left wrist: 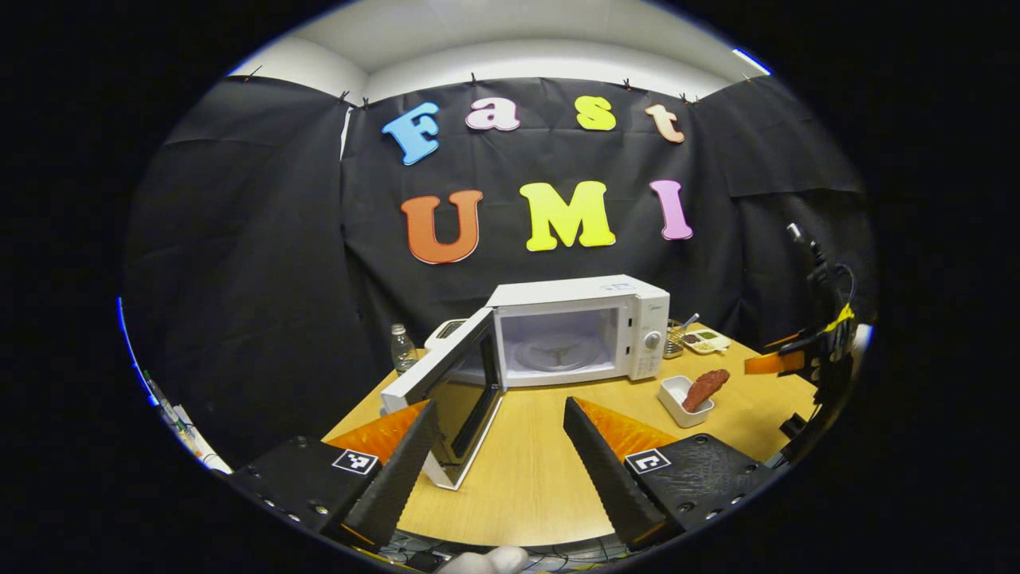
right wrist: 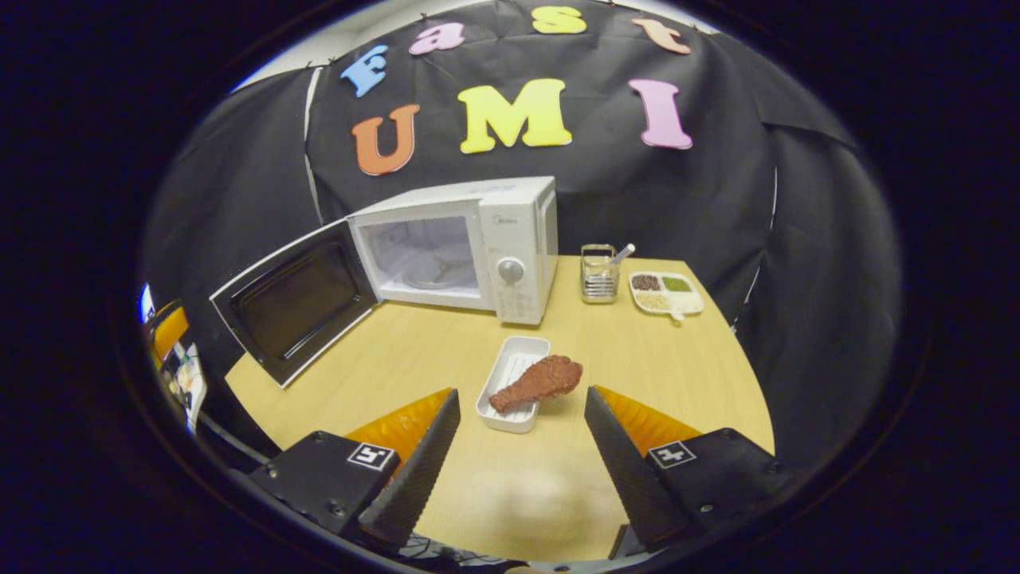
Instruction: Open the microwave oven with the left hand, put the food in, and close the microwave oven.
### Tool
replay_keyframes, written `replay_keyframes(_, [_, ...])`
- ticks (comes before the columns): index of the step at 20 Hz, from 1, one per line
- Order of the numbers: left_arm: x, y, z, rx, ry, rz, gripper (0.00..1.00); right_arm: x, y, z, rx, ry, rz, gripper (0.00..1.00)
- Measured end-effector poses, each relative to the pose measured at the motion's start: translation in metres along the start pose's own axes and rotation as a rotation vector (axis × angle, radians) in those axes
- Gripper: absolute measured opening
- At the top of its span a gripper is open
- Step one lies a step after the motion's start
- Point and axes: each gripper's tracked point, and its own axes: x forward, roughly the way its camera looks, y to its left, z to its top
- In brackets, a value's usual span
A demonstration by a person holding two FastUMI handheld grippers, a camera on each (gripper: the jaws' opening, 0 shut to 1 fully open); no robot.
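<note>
While both grippers hover with jaws wide and empty, the left gripper (left wrist: 500,446) faces the swung-out door (left wrist: 446,395); ahead of the right gripper (right wrist: 522,446), the drumstick (right wrist: 538,381) lies across its white tray (right wrist: 510,383) on the bench (right wrist: 398,351), before the open microwave (right wrist: 470,247).

You've got a white microwave (right wrist: 470,247) w/ a dark window in its open door (right wrist: 295,307), sitting on a light wood-tone table (right wrist: 677,375). Reddish-brown drumstick (right wrist: 538,381) lies across a white tray (right wrist: 510,383). At 1 o'clock from it there's a silver wire holder (right wrist: 599,273) and a white divided dish (right wrist: 666,293) w/ brown, green & beige stuff. Clear bottle (left wrist: 402,348) at the microwave's 9 o'clock in left gripper view.
</note>
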Motion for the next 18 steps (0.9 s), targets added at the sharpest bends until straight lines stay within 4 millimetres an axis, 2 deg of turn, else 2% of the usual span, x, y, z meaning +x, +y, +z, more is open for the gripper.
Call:
replay_keyframes(4, [0.013,-0.029,0.024,0.0,0.003,0.031,0.96,0.054,-0.029,0.002,0.038,0.064,0.065,1.0])
replay_keyframes(5, [0.018,-0.033,0.029,-0.001,0.0,0.049,0.97,0.068,-0.032,0.0,0.052,0.094,0.1,0.88])
replay_keyframes(6, [0.022,-0.038,0.035,-0.005,-0.001,0.064,0.97,0.082,-0.03,-0.001,0.072,0.125,0.139,0.84])
replay_keyframes(7, [0.026,-0.042,0.04,-0.007,-0.002,0.088,0.97,0.093,-0.031,-0.003,0.09,0.164,0.173,0.96])
replay_keyframes(9, [0.034,-0.046,0.05,-0.006,-0.003,0.136,0.97,0.11,-0.03,-0.006,0.113,0.226,0.235,0.91])
replay_keyframes(10, [0.037,-0.05,0.056,-0.004,-0.005,0.153,0.97,0.117,-0.03,-0.01,0.125,0.253,0.257,0.86])
replay_keyframes(12, [0.041,-0.056,0.063,-0.002,-0.006,0.18,0.97,0.129,-0.03,-0.008,0.168,0.288,0.293,0.47])
replay_keyframes(13, [0.041,-0.059,0.065,-0.001,-0.004,0.188,0.96,0.131,-0.028,-0.006,0.199,0.304,0.317,0.4])
replay_keyframes(14, [0.043,-0.061,0.066,0.002,0.0,0.197,0.96,0.133,-0.027,-0.005,0.229,0.317,0.325,0.26])
replay_keyframes(15, [0.044,-0.062,0.068,0.006,0.0,0.204,0.96,0.132,-0.026,-0.003,0.253,0.326,0.346,0.26])
replay_keyframes(16, [0.044,-0.064,0.07,0.01,0.0,0.21,0.96,0.131,-0.023,-0.002,0.276,0.338,0.367,0.31])
replay_keyframes(17, [0.045,-0.065,0.071,0.014,0.003,0.213,0.96,0.13,-0.019,0.002,0.295,0.34,0.391,0.2])
replay_keyframes(18, [0.046,-0.066,0.07,0.016,0.005,0.215,0.96,0.127,-0.016,0.004,0.306,0.347,0.41,0.23])
